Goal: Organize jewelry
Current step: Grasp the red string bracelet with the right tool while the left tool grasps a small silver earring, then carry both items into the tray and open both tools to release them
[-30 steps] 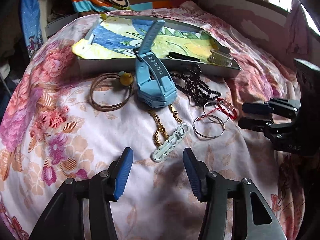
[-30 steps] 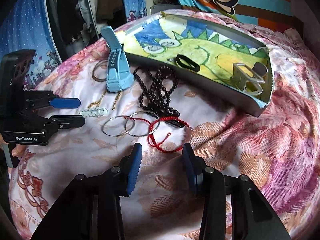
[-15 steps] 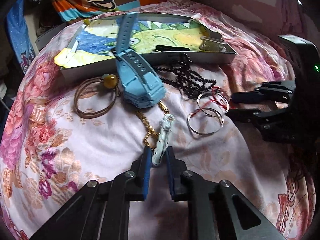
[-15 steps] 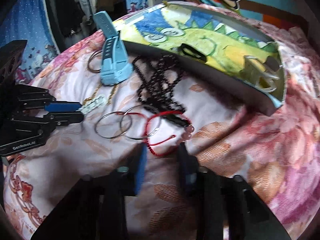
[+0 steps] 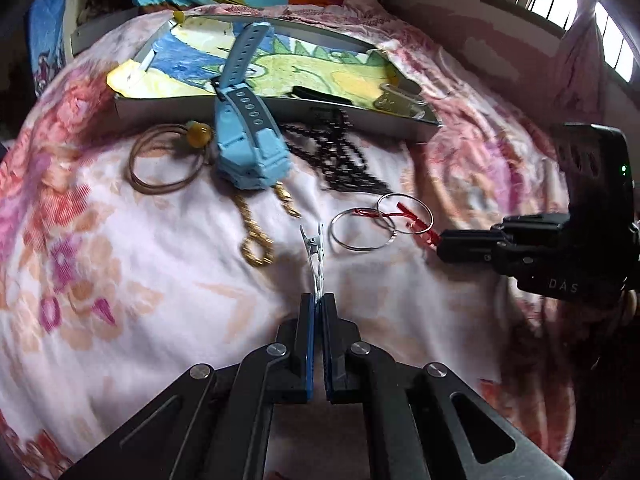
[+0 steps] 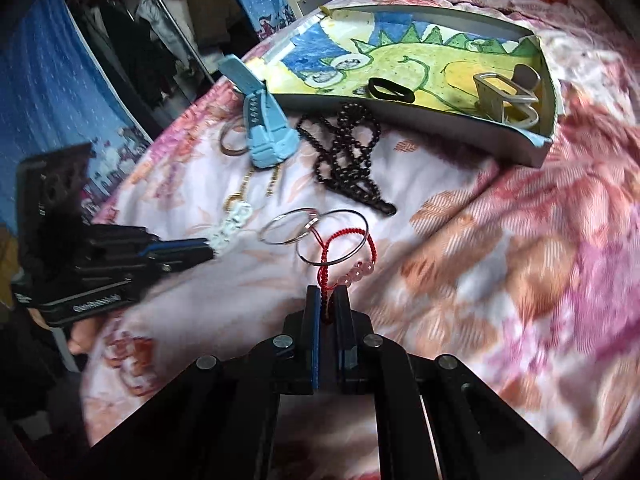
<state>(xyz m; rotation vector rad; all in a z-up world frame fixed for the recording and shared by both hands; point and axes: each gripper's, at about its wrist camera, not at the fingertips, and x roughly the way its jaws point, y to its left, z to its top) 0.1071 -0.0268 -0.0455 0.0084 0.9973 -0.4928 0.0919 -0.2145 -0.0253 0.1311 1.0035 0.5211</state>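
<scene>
Both grippers have closed since earlier: left gripper [image 5: 319, 300] pinches the white hair clip [image 5: 313, 256], right gripper [image 6: 328, 292] the red string bracelet [image 6: 347, 246]. Only the right wrist view shows its pink beads [image 6: 362, 269].

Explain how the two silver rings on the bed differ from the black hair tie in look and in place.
The silver rings are thin, shiny metal circles; the black hair tie is a thick, dull, flattened oval. The silver rings lie on the floral bedspread, one overlapping a red cord bracelet; the black hair tie lies inside the tray, on its dinosaur drawing. Both are closed loops that no gripper touches.
</scene>
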